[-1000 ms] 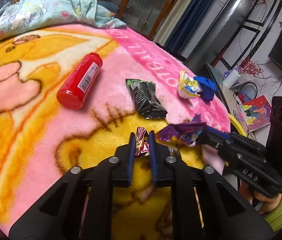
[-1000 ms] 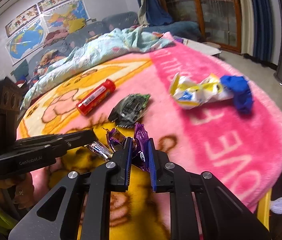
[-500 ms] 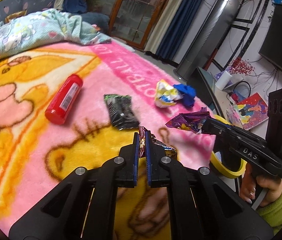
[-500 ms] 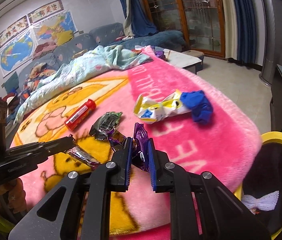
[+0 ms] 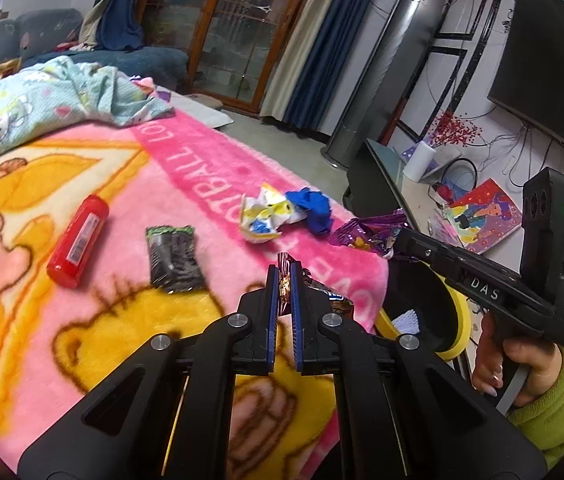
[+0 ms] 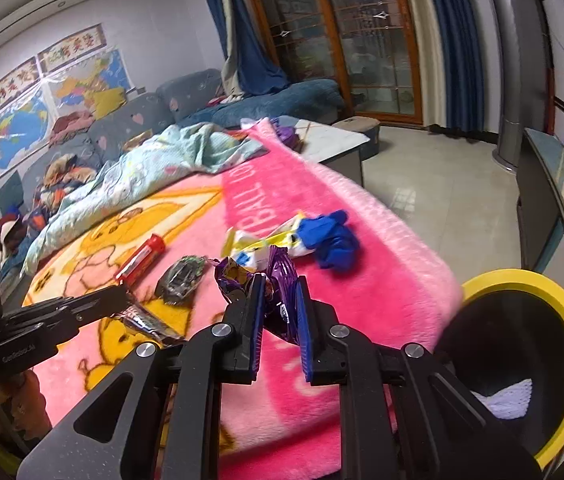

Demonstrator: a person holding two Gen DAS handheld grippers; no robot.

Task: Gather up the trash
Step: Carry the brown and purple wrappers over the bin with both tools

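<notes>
My left gripper [image 5: 284,274] is shut on a dark red foil wrapper [image 5: 283,284], held above the pink blanket [image 5: 169,184] near its edge. My right gripper [image 6: 279,284] is shut on a crumpled purple wrapper [image 6: 282,276]. In the left wrist view the right gripper [image 5: 400,242] holds the purple wrapper [image 5: 366,232] beside a yellow-rimmed black bin [image 5: 460,316]. The bin [image 6: 562,304], with white paper inside, stands just off the blanket's corner. On the blanket lie a red bottle [image 5: 77,236], a black-green packet [image 5: 173,260] and a white-yellow wrapper [image 5: 265,216].
A blue cloth [image 5: 314,208] lies against the white-yellow wrapper. A light blue quilt [image 5: 53,108] is bunched at the far end. A low glass table [image 5: 398,176] with clutter and a TV [image 5: 554,72] stand to the right. A hand in a green sleeve [image 5: 538,396] holds the right gripper.
Both grippers have lifted off the blanket with their wrappers and moved toward its edge. The yellow-rimmed bin has come into view beside them.
</notes>
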